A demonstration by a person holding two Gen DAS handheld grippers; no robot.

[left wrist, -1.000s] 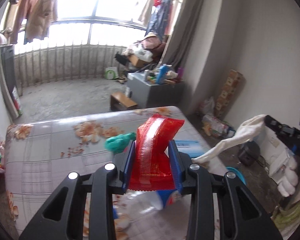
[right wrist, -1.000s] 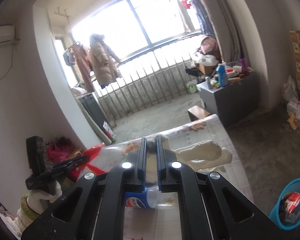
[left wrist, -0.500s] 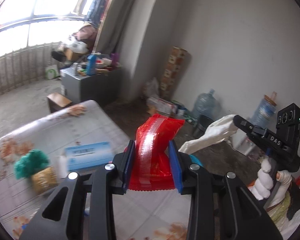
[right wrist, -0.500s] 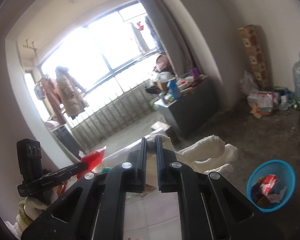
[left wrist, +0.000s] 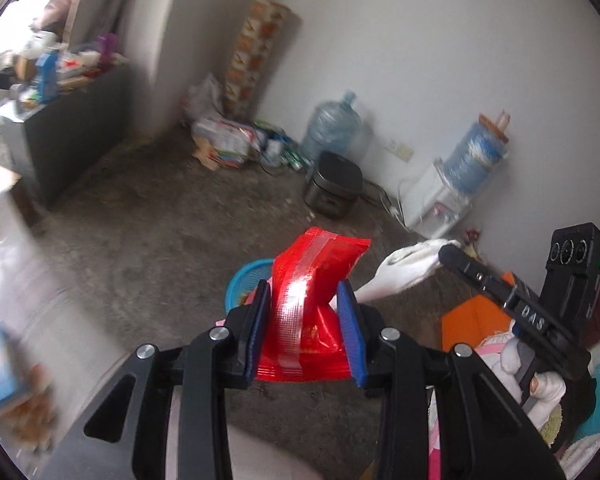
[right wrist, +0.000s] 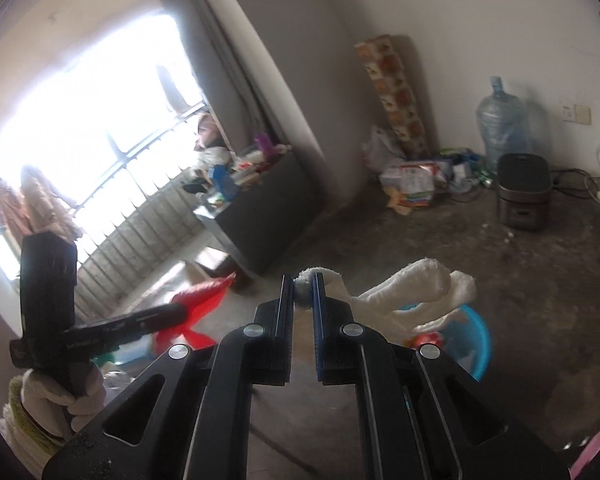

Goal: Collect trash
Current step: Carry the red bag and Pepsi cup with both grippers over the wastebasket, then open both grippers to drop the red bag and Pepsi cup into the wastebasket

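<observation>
Both wrist views look steeply down, sharing the blue basket (left wrist: 244,280) (right wrist: 476,344).

A home: water dispenser (left wrist: 456,184); rice cooker (right wrist: 523,190); hung laundry (right wrist: 40,208).

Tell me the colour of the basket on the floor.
Light blue; the basket shows best in the right wrist view, partly behind the white cloth.

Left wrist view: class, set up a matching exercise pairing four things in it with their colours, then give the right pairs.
Things:
1. wrapper
2. basket
3. cooker
4. glove

Colours:
A. white
B. blue
C. red
D. dark grey

Pairs: 1-C, 2-B, 3-D, 4-A
</observation>
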